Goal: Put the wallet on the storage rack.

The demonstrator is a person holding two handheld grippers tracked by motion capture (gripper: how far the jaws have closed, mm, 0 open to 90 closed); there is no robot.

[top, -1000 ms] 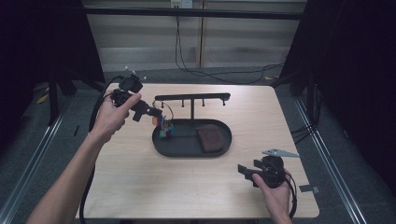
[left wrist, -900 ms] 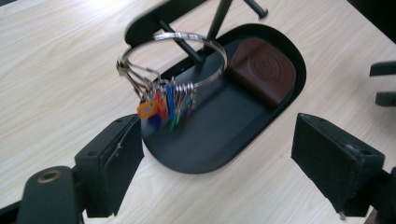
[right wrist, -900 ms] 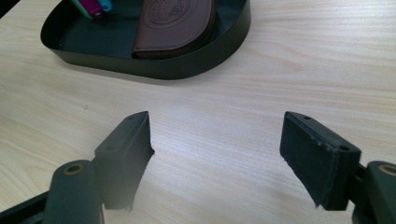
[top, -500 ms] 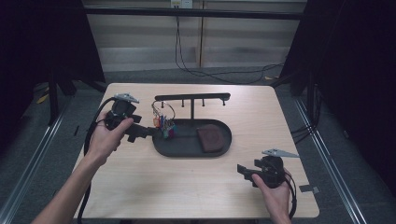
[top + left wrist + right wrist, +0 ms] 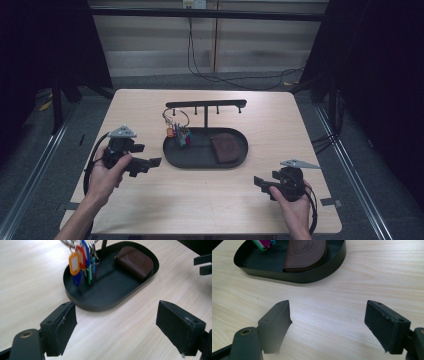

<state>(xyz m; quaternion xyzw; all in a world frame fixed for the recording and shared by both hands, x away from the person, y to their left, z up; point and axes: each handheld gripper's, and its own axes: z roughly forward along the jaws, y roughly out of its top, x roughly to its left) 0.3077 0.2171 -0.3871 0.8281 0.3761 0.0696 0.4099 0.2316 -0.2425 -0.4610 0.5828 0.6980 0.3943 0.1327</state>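
A black oval tray (image 5: pixel 200 164) sits mid-table with a T-shaped hook rack (image 5: pixel 206 104) rising from it. A key bunch with coloured tags (image 5: pixel 177 131) hangs from the rack's left end over the tray. A brown wallet (image 5: pixel 225 147) lies in the tray's right half. My left gripper (image 5: pixel 156 162) is open just left of the tray, pointing at it. In the left gripper view the open left gripper (image 5: pixel 116 325) faces the key bunch (image 5: pixel 82 262) and wallet (image 5: pixel 133 262). My right gripper (image 5: pixel 259 181) is open near the front right, and the right gripper view shows the wallet (image 5: pixel 305 253) ahead of it.
The tray's wall (image 5: pixel 312 277) stands a short way ahead of the right gripper (image 5: pixel 328 325) over bare wood. Cables lie on the floor beyond the table's far edge. A dark frame post stands to each side of the table.
My left gripper has drawn back from the key bunch at the rack, moving left and toward the table's front. The keys stay hanging. The right gripper has not moved.
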